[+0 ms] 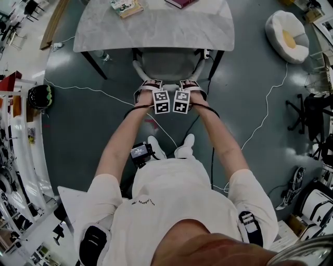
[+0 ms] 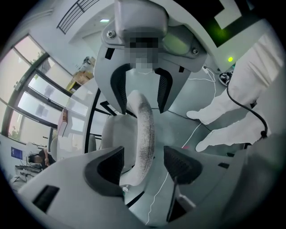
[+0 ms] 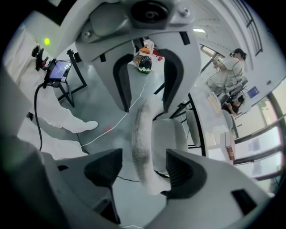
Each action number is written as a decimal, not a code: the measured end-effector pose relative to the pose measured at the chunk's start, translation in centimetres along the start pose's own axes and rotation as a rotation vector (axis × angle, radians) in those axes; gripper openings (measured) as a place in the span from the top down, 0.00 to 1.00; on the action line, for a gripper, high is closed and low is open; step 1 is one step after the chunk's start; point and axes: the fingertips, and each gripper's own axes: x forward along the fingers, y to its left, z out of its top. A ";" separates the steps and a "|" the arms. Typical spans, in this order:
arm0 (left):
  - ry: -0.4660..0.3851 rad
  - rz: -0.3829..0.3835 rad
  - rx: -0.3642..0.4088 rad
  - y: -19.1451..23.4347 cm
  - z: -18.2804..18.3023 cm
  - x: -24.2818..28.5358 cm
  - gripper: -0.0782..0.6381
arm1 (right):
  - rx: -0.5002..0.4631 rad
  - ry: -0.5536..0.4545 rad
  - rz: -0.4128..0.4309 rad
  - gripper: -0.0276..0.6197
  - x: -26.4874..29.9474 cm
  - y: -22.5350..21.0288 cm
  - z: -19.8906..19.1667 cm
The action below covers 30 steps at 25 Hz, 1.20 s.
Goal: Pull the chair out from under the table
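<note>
The left claw (image 2: 145,163) stands released, its jaws apart on either side of the chair's backrest rail (image 2: 144,129), with a gap showing at both pads. The right claw (image 3: 143,172) is released as well and straddles the same rail. There is clear space at one pad, while the rail lies close against the other, and whether they touch cannot be told.

In the head view the two claws sit side by side at the middle of the rail, so neither is nearer than the other. The rail's long axis runs crosswise between the jaws of each, from one claw to the other.

Just beyond the claws lies the rest of the chair (image 1: 169,63), its seat tucked beneath the table (image 1: 156,31) and between the table's dark legs. By judgement, the pull has to come straight back, away from the table, once both claws clench the rail.

Farther off, on the tabletop, lie two books (image 1: 126,7); their covers are too small to read. The only print near the claws is the square markers on their cubes, and no brand or label is legible.
</note>
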 end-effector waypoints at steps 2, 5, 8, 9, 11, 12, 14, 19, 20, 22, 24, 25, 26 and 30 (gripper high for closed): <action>0.011 0.001 0.003 0.0 -0.3 0.8 0.50 | -0.005 0.006 -0.004 0.49 0.6 -0.3 0.0; 0.015 -0.006 -0.011 -0.5 -0.6 1.4 0.51 | 0.001 0.009 0.002 0.49 1.3 -0.1 0.0; 0.020 -0.030 -0.014 -1.1 -0.8 2.0 0.51 | -0.002 0.016 0.026 0.49 1.9 0.5 -0.3; 0.023 -0.033 -0.010 -1.0 -0.9 2.2 0.51 | -0.005 0.019 0.030 0.49 2.1 0.4 -0.5; 0.020 -0.037 -0.007 -1.0 -1.1 2.5 0.54 | -0.010 0.023 0.035 0.49 2.3 0.5 -0.7; 0.020 -0.038 -0.007 -1.2 -1.2 2.7 0.56 | -0.009 0.023 0.036 0.49 2.4 0.6 -0.7; 0.025 -0.035 -0.002 -1.2 -1.8 3.2 0.58 | -0.004 0.024 0.036 0.49 2.7 0.5 -0.8; 0.049 -0.012 0.034 -0.8 -2.1 4.1 0.63 | -0.033 0.052 0.024 0.52 3.6 0.7 -1.7; 0.055 -0.008 0.038 -0.7 -2.1 4.1 0.66 | -0.040 0.053 0.009 0.56 3.6 0.7 -1.8; 0.060 -0.004 0.035 -0.5 -2.0 4.2 0.71 | -0.036 0.054 -0.026 0.68 3.8 0.3 -2.0; 0.060 -0.003 0.030 -0.4 -2.0 4.3 0.72 | -0.028 0.058 -0.038 0.72 4.0 0.0 -2.0; 0.058 0.000 0.030 -0.5 -2.0 4.3 0.72 | -0.029 0.059 -0.036 0.73 4.1 0.1 -2.0; 0.054 0.005 0.031 -0.6 -2.0 4.4 0.73 | -0.035 0.059 -0.033 0.74 4.1 0.2 -2.0; 0.056 0.010 0.029 -0.6 -2.0 4.4 0.76 | -0.053 0.052 -0.022 0.79 4.1 0.4 -1.9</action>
